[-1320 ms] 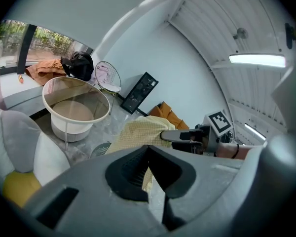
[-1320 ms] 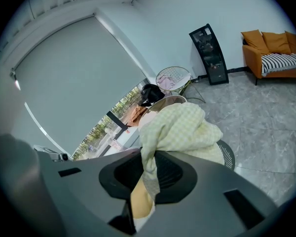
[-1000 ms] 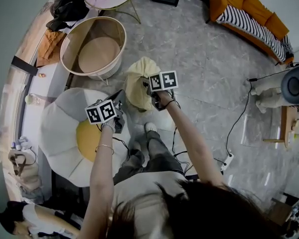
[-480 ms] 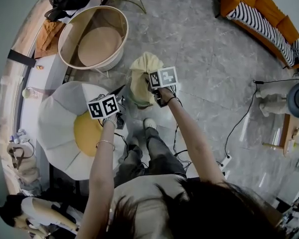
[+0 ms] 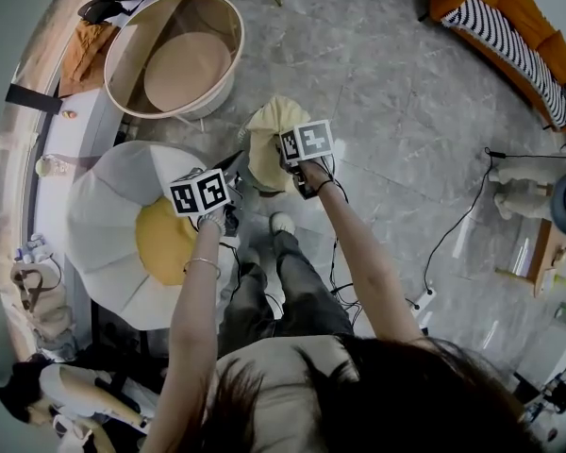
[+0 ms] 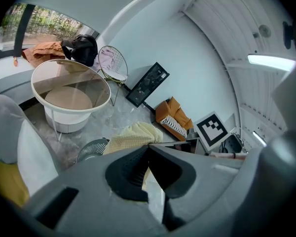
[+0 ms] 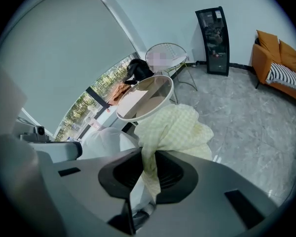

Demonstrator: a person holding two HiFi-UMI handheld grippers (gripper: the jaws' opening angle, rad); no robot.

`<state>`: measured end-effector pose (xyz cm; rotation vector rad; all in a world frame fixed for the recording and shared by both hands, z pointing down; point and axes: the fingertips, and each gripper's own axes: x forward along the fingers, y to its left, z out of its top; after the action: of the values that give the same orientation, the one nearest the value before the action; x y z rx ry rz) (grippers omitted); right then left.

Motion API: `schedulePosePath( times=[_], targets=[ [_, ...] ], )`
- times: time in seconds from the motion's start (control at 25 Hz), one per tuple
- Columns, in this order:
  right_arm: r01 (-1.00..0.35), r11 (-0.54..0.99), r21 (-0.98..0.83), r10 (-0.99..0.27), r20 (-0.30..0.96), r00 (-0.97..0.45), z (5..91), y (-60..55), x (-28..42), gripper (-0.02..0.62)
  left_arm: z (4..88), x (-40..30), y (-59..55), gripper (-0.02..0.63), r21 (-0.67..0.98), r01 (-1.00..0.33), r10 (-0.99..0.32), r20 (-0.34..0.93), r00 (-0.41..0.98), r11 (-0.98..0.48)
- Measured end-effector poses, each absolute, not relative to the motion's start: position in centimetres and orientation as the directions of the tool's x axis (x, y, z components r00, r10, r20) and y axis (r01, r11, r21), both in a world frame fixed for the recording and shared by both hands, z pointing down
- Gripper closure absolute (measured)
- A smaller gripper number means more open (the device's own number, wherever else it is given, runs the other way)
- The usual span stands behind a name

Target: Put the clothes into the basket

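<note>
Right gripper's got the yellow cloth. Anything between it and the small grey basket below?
Nothing visible does. The yellow cloth hangs from the right gripper, pinched in its jaws, just above the grey basket, its folds overlapping the rim. The left gripper sits beside it, not underneath.

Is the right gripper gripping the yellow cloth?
Yes, the right gripper view shows the yellow cloth pinched between the jaws of the right gripper.
</note>
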<state>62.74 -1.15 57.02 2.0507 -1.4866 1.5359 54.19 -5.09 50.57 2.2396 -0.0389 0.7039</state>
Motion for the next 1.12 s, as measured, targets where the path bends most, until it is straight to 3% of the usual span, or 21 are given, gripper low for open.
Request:
schedulePosePath(
  times=[0.28, 0.6, 1.12],
  targets=[
    [-0.771, -0.507, -0.385, -0.553, 0.832, -0.051, 59.9, -1.5, 63.1, 0.534, 52.2, 54.7, -5.7, 0.595, 0.689, -0.261, 0.187, 0.503, 0.844, -0.676],
    [-0.702, -0.545, -0.458, -0.541, 0.832, -0.123, 62.9, -1.0, 62.5, 0.434, 54.1, 55.2, -5.2, 0.595, 0.726, -0.268, 0.215, 0.498, 0.84, -0.633],
    [-0.702, -0.557, -0.444, -0.533, 0.839, -0.108, 63.7, -0.5, 62.5, 0.434, 55.2, 55.2, -5.0, 0.595, 0.73, -0.279, 0.226, 0.511, 0.829, -0.624]
  ],
)
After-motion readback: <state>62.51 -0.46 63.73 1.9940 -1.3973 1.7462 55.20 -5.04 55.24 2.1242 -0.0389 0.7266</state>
